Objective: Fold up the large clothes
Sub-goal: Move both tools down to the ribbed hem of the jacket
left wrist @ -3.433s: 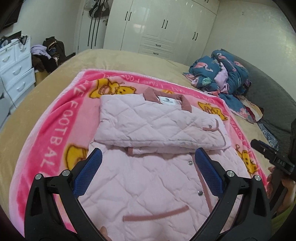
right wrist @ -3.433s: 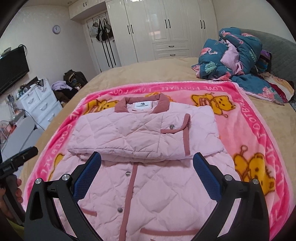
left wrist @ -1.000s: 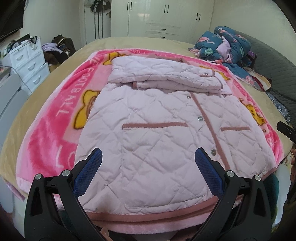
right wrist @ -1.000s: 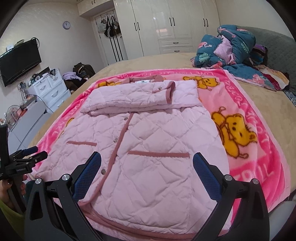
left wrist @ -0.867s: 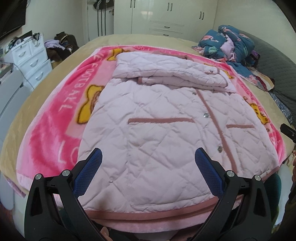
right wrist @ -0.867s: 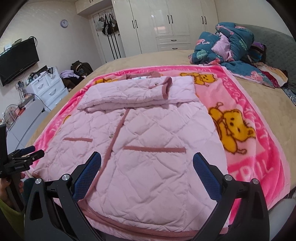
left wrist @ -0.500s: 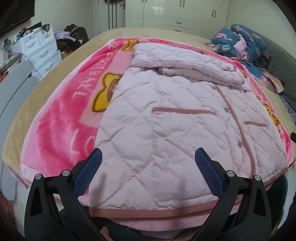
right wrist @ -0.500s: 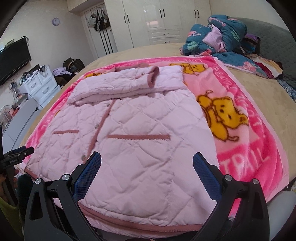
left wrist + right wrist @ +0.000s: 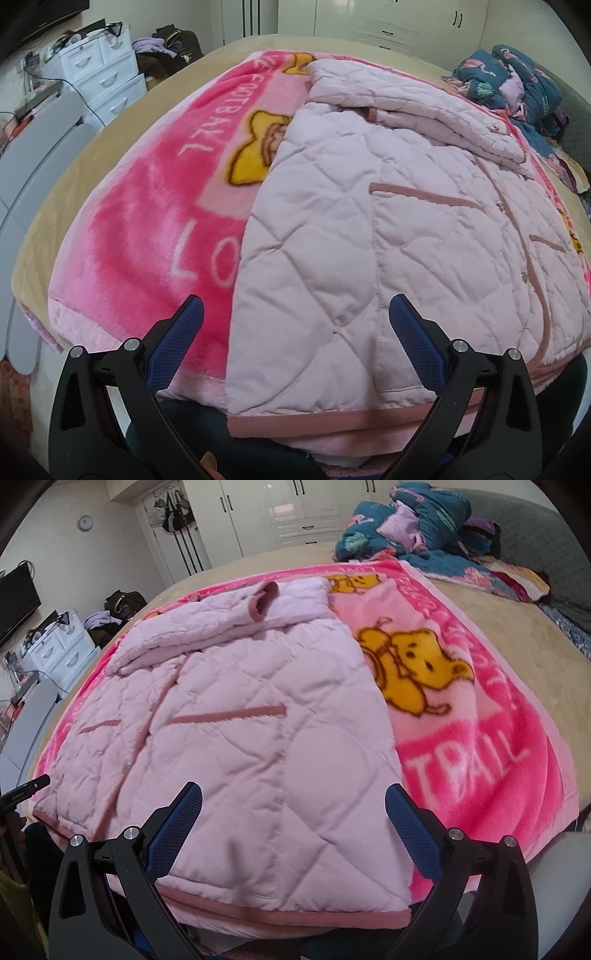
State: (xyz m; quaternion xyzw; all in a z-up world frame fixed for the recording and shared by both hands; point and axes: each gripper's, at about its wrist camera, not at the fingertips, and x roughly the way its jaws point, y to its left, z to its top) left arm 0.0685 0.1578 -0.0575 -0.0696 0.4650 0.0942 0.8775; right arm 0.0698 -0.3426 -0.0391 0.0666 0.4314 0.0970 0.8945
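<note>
A home bedroom. A wide bed (image 9: pixel 480 602) with a tan cover fills most of the view, with a bright pink cartoon-bear blanket (image 9: pixel 461 709) spread on it. White built-in wardrobe doors (image 9: pixel 295 506) line the far wall, with bags hung beside them. A white chest of drawers (image 9: pixel 107 77) stands to one side, clothes heaped near it. A flat television (image 9: pixel 16 605) and a small round clock (image 9: pixel 85 523) hang on the wall. Rumpled bedding (image 9: pixel 406 520) sits by the headboard.
</note>
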